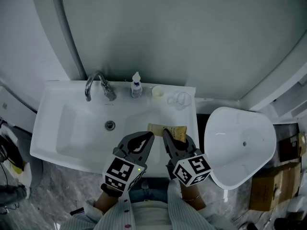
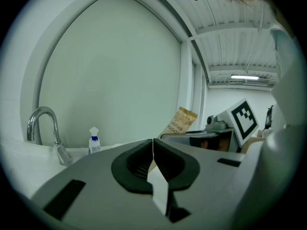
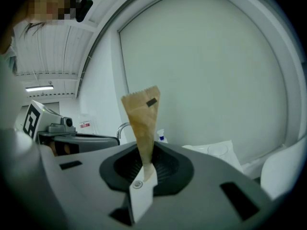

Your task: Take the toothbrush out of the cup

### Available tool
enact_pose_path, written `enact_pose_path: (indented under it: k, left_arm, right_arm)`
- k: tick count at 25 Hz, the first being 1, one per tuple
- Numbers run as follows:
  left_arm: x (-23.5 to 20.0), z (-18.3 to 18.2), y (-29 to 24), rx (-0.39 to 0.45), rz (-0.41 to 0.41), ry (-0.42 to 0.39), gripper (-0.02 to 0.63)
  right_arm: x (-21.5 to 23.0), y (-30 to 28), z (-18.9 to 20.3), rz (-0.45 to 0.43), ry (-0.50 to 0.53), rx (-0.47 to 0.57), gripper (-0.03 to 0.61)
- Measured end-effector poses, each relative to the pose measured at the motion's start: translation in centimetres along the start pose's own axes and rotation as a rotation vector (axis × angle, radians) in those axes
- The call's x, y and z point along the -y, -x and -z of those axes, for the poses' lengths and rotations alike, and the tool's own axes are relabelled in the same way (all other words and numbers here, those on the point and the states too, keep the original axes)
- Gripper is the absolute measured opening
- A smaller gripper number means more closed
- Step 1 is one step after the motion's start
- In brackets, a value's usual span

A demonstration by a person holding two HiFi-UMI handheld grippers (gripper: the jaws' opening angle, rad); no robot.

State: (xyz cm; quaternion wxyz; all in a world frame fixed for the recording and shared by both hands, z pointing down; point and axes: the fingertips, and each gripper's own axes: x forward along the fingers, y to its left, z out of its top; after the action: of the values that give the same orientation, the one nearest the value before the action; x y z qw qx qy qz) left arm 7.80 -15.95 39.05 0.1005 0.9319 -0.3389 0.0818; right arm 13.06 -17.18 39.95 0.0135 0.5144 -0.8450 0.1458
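Note:
My right gripper (image 1: 165, 133) is shut on a brown paper toothbrush packet (image 1: 168, 130), held low over the sink's front right rim. In the right gripper view the packet (image 3: 142, 123) stands up from between the pads, tapering down into the right gripper (image 3: 144, 153). The left gripper (image 1: 146, 137) hovers just to its left, shut with nothing in it; its jaws meet in a thin line in the left gripper (image 2: 153, 143) view, where the packet (image 2: 180, 122) shows beyond. A clear glass cup (image 1: 181, 99) stands empty at the sink's back right corner.
The white sink (image 1: 72, 128) has a chrome faucet (image 1: 97, 84), a small blue-labelled bottle (image 1: 136, 86) and a small white cup (image 1: 158, 92) along its back ledge. A white toilet (image 1: 240, 145) stands right of the sink, with a cardboard box (image 1: 268, 190) beyond it.

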Motion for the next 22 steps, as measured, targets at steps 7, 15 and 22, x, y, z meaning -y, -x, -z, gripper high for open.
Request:
enact_pose_path:
  k: [7, 15, 22]
  left_arm:
    - [-0.1, 0.5, 0.1, 0.005, 0.036, -0.013, 0.020]
    - [-1.0, 0.6, -0.3, 0.006, 0.048, -0.018, 0.020]
    - [-2.1, 0.2, -0.3, 0.019, 0.048, -0.011, 0.020]
  right_arm:
    - [-0.3, -0.1, 0.7, 0.019, -0.005, 0.008, 0.054]
    - [-0.5, -1.0, 1.0, 0.016, -0.004, -0.003, 0.052]
    - [-1.1, -2.0, 1.0, 0.007, 0.007, -0.016, 0.052]
